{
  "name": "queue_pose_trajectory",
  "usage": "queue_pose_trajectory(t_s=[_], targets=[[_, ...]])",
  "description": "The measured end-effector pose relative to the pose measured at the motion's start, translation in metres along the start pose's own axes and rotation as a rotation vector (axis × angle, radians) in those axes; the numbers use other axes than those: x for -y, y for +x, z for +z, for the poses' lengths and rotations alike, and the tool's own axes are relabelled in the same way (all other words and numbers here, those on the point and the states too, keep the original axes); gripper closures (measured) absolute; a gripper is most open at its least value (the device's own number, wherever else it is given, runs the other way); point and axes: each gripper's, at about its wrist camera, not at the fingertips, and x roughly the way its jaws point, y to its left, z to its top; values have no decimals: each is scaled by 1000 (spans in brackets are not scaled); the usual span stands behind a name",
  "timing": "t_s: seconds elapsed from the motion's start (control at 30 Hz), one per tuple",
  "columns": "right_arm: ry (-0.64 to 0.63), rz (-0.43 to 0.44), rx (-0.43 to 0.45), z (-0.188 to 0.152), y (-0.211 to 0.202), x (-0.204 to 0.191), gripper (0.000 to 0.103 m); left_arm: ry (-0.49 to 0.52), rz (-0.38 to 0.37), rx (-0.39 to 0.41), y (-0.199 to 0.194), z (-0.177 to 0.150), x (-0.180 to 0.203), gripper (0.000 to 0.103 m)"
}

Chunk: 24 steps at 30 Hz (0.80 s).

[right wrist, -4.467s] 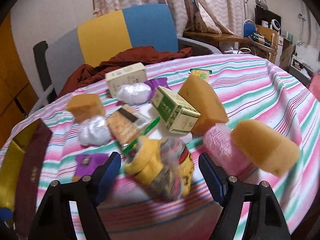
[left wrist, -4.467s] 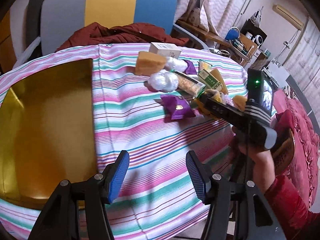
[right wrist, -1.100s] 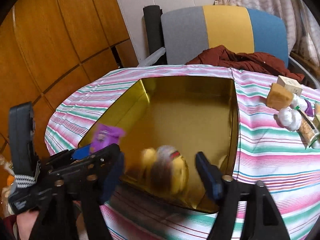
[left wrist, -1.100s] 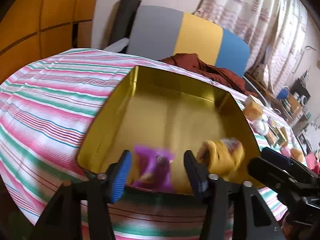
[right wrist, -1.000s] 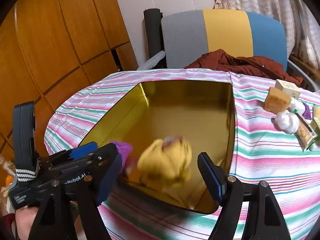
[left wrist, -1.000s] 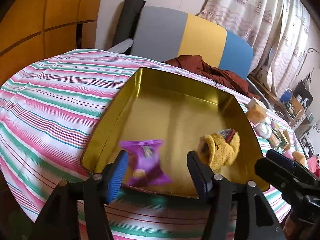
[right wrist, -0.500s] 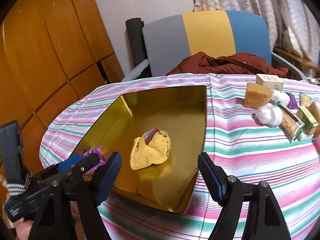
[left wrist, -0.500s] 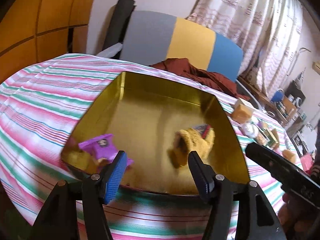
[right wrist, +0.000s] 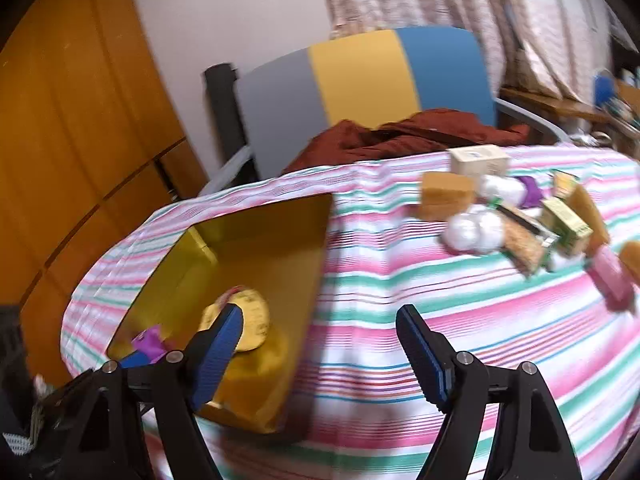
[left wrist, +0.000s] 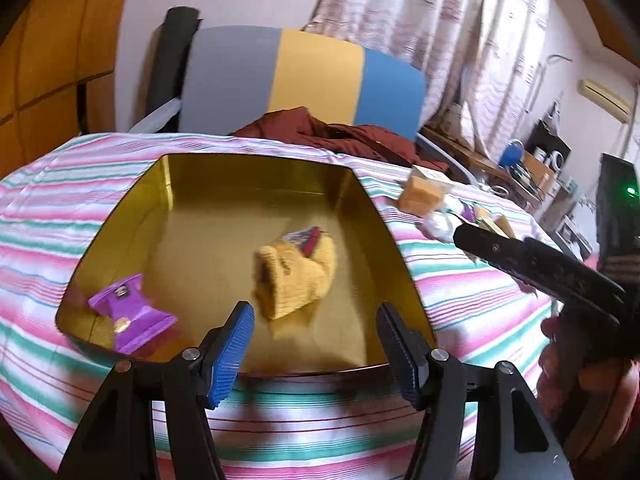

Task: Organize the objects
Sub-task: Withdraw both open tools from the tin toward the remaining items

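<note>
Striped cloth covers our table, where the gold tray holds the yellow sock and purple wrapper, and with both our left gripper and right gripper empty, jaws apart, we could knock the crowded snacks off when reaching.

No readable text anywhere. Cream box far ahead-right of right gripper has a small blue mark, too blurred to read. Green box has dark print, illegible. Purple packet ahead-left of left gripper shows a small round emblem, no legible letters. Yellow knit item has a patch, unreadable.
</note>
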Motion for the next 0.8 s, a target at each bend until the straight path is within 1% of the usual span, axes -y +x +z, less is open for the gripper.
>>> queue_pose_trajectory(t_s=[0.2,0.3,0.33,0.43,0.5,0.57,0.67,0.8], targets=[[49,-69,5,3,-5,34,22,70,-44,-7,2,0,25,39],[40,-110,-4,1,-3,48,18,112,-75,-19,4,-1,40,39],[32,-131,-14,-1,0,53,18,127,-84,-25,5,-2,44,39],[2,-244,-82,-2,18,75,18,188,-104,-39,5,-4,60,39],[-6,-289,-109,3,28,94,21,213,-120,-44,5,-3,69,39],[-38,-339,-105,12,33,109,24,221,-131,-50,6,-3,75,39],[-118,-391,-77,32,41,124,24,232,-141,-61,8,-1,83,39],[-228,-431,-76,52,60,134,24,235,-151,-76,11,0,91,39]])
